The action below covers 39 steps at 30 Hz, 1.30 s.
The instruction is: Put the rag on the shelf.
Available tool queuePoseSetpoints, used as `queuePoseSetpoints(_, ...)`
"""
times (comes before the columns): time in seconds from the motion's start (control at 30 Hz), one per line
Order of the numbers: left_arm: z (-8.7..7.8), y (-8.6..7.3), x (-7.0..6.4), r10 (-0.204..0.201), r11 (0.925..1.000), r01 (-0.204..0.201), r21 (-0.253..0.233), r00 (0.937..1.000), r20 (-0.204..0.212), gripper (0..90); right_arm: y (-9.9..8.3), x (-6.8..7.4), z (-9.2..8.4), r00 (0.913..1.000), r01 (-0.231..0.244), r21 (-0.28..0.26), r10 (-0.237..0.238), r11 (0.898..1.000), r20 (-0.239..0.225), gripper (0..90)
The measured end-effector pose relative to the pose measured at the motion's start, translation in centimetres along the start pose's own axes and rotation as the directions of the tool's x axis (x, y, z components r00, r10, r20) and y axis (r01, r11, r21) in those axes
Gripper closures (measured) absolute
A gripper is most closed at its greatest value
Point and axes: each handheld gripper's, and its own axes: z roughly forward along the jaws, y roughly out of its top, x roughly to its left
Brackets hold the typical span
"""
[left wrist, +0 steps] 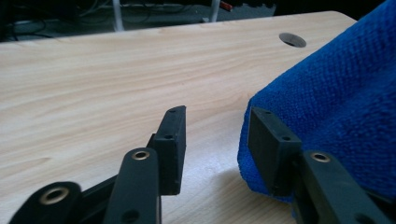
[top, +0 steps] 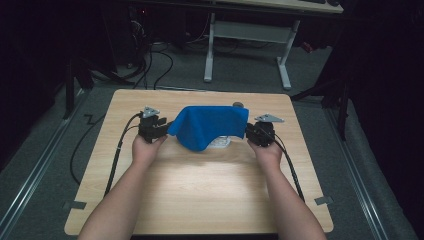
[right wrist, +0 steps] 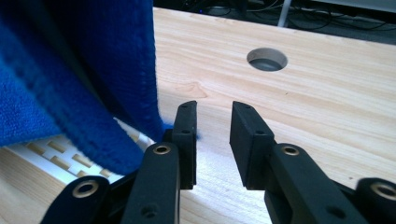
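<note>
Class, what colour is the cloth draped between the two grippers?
Bright blue; the cloth shows best in the high view.

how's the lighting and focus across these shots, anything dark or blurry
High view: the wooden table is brightly lit with a pale glare patch near its middle, while the surrounding room falls into near black. Left gripper view: the blue cloth is sharp enough to show its weave, and the far table edge goes soft. Right gripper view: the cloth is deeply shadowed in its folds; the white slotted tray beneath it is bright.
</note>
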Motion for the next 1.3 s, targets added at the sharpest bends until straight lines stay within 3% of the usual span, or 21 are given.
queuePoseSetpoints(0.23,-1.3,0.8,0.4,0.012,0.9998,-0.012,-0.018,0.9996,-0.027,55.6,0.8,-0.7,-0.7,0.9999,-0.007,-0.012,0.008,1.000,0.009,67.1)
queuePoseSetpoints(0.7,-3.2,1.8,0.9,0.033,0.9988,-0.035,-0.032,0.9973,-0.066,51.2,2.1,-0.7,-1.8,0.9997,0.003,-0.044,-0.002,0.999,0.025,55.4)
queuePoseSetpoints(1.07,-4.1,1.4,0.9,0.043,0.9984,-0.045,-0.034,0.9968,-0.067,50.0,2.3,-0.5,-2.3,0.9993,0.012,-0.038,-0.011,0.999,0.037,51.0)
queuePoseSetpoints(1.3,-5.1,0.5,0.7,0.028,0.9987,-0.031,-0.040,0.9974,-0.067,49.9,2.3,-0.4,-3.4,0.9990,0.023,-0.042,-0.021,0.999,0.040,49.6)
